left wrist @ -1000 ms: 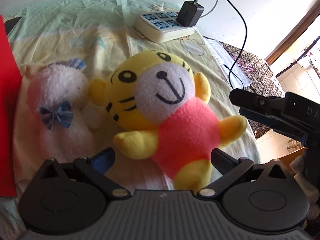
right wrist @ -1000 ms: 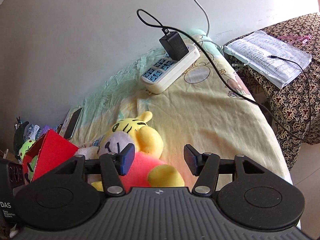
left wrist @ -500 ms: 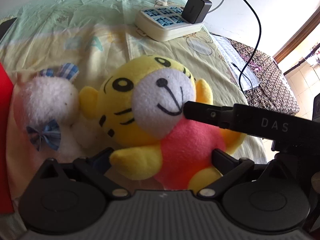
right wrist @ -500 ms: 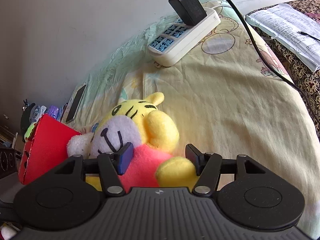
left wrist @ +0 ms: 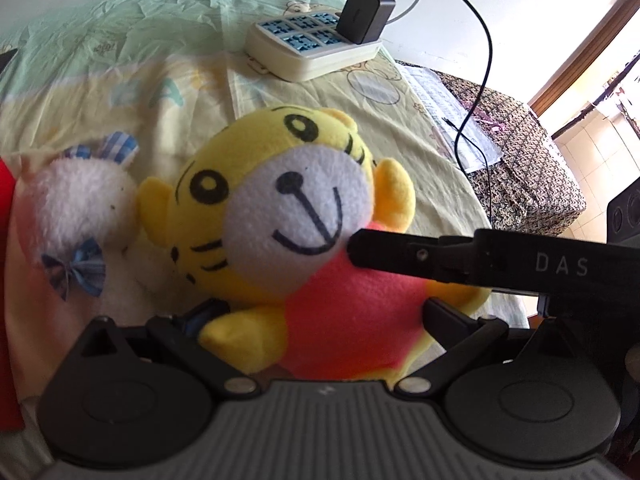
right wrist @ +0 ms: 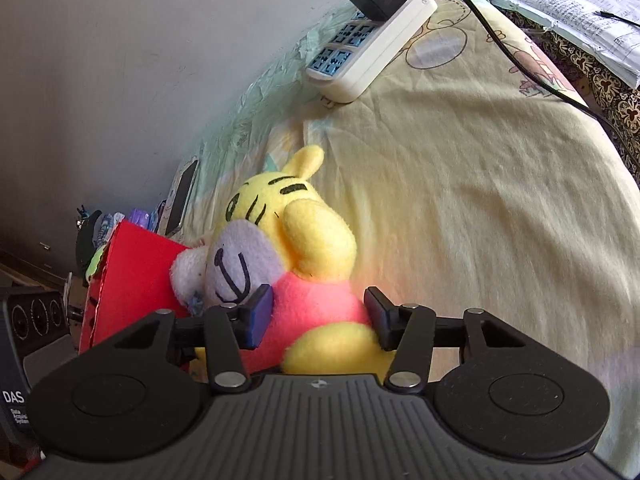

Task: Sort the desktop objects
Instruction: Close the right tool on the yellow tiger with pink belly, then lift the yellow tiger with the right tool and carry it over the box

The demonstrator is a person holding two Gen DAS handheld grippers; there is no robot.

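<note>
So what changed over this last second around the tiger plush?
The right gripper came in over the yellow tiger plush and down around its pink body; its jaws are closing with the body between them. The left gripper kept straddling the plush's lower body. The white plush, power strip and red box stayed put.

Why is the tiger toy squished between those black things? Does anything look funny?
Both grippers crowd one toy. The tiger plush lies on its back with the right gripper closing its jaws around its pink belly, while the left gripper straddles it too. It leans against the white bunny plush. Nothing looks torn.
</note>
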